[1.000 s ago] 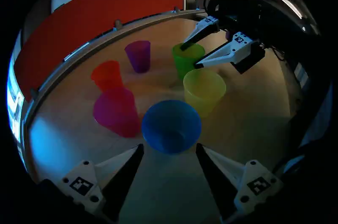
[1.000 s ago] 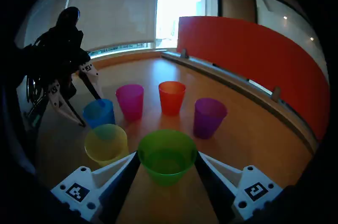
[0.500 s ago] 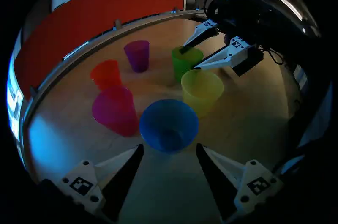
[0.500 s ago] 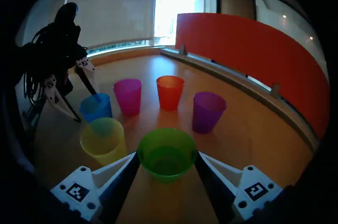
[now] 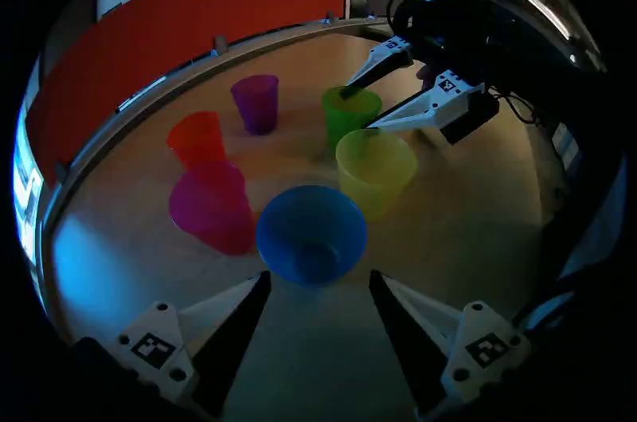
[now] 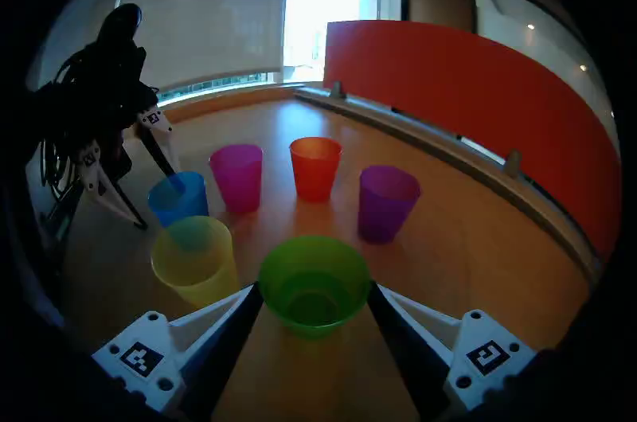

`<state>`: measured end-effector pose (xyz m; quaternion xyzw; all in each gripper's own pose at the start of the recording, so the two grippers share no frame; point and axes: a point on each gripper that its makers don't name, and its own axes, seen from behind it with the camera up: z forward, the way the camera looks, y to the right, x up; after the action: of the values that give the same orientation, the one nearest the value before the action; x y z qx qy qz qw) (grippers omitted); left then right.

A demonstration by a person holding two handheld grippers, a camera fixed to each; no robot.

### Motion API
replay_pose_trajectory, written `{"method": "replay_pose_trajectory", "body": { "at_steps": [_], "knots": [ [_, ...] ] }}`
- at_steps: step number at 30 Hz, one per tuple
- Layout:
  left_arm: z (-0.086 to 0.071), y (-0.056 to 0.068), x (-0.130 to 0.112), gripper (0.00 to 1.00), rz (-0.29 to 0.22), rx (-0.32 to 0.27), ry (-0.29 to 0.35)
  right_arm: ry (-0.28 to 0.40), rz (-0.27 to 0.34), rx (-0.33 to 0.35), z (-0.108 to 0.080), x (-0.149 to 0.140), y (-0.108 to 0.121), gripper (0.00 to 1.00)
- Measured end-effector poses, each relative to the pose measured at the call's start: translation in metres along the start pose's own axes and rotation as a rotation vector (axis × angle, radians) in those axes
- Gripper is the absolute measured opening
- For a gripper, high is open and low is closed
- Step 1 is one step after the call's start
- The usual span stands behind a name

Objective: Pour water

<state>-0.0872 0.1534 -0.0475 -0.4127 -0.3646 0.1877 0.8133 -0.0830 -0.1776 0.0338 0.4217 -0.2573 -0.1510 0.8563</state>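
Six plastic cups are standing in a loose ring on a wooden table (image 5: 462,223): one blue cup (image 5: 310,235), one magenta cup (image 5: 207,207), one orange cup (image 5: 195,137), one purple cup (image 5: 256,102), one green cup (image 5: 349,110) and one yellow cup (image 5: 374,169). The left gripper (image 5: 318,275) is hovering low with its fingers spread, facing the blue cup. Opposite, the right gripper (image 6: 313,288) is reaching with fingers spread wide around the green cup; whether they touch it is unclear. The yellow cup is crowding just beside it. A red panel (image 6: 478,80) is lining the table's far edge.
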Motion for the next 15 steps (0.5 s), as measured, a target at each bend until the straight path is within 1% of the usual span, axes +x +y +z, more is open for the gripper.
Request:
{"method": "replay_pose_trajectory", "body": {
  "at_steps": [5, 8, 15],
  "knots": [
    [-0.003, 0.000, 0.000, 0.92, -0.004, 0.005, 0.000, -0.006, 0.003, -0.003, -0.003, -0.003, -0.001, 0.99],
    [-0.006, -0.002, -0.001, 0.92, -0.010, 0.016, 0.002, -0.006, 0.007, -0.004, -0.007, -0.004, -0.002, 1.00],
    [-0.015, -0.006, 0.000, 0.92, -0.025, 0.048, 0.020, -0.002, 0.013, -0.032, -0.023, -0.012, -0.001, 1.00]
  ]
}}
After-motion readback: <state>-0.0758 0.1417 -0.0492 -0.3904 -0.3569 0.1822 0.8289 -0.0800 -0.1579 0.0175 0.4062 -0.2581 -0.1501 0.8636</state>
